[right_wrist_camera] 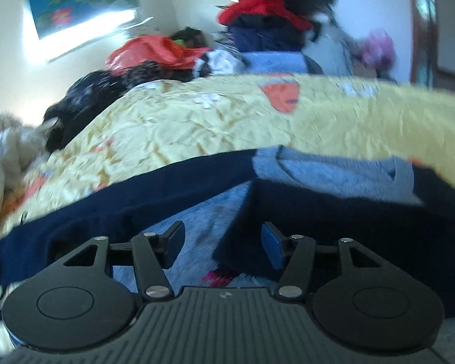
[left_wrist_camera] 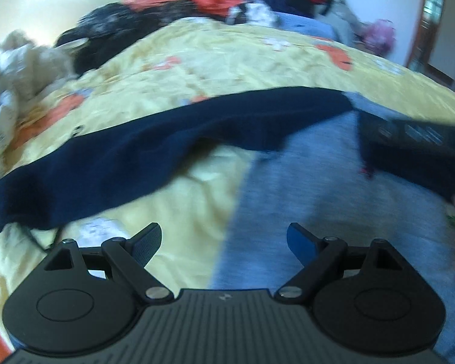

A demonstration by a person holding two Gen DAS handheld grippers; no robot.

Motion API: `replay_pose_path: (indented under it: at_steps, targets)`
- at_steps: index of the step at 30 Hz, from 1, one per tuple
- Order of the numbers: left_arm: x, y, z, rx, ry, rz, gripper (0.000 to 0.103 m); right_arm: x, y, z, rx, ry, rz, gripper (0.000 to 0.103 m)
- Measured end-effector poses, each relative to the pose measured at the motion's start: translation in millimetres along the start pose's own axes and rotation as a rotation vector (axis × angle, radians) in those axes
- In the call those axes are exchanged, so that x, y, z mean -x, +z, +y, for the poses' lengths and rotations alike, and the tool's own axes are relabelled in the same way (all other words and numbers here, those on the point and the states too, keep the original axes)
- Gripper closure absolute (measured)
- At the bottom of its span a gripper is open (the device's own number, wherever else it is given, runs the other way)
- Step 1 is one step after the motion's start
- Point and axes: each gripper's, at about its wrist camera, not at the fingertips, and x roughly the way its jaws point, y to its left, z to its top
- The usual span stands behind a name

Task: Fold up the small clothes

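A grey and navy garment (left_wrist_camera: 318, 182) lies spread on the yellow patterned bedspread (left_wrist_camera: 227, 69) of a bed, its long navy sleeve (left_wrist_camera: 106, 163) stretching away to the left. The left claw (left_wrist_camera: 224, 242) hangs over the near edge with its jaws wide apart and empty. The right claw (right_wrist_camera: 223, 245) stands partly open above the grey body and a folded navy panel (right_wrist_camera: 333, 227), gripping nothing. A heap of clothes (right_wrist_camera: 267, 30) sits at the far side.
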Motion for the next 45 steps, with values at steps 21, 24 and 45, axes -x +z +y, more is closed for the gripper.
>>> replay_pose_path:
  at_steps: [21,24,45]
  targets:
    - [-9.1,-28.2,256.6,0.873,0.021,-0.053,0.013,45.0,-26.1,49.5,0.161,0.098,-0.026,0.025]
    - [-12.2,-35.0,272.8,1.007,-0.033,-0.098,0.019,47.8,-27.1,47.6,0.158,0.092,-0.027,0.024]
    - [55.0,62.0,166.6,0.491,0.023,-0.425,0.091,64.7,-38.5,-0.7,0.068,0.038,-0.031,0.021]
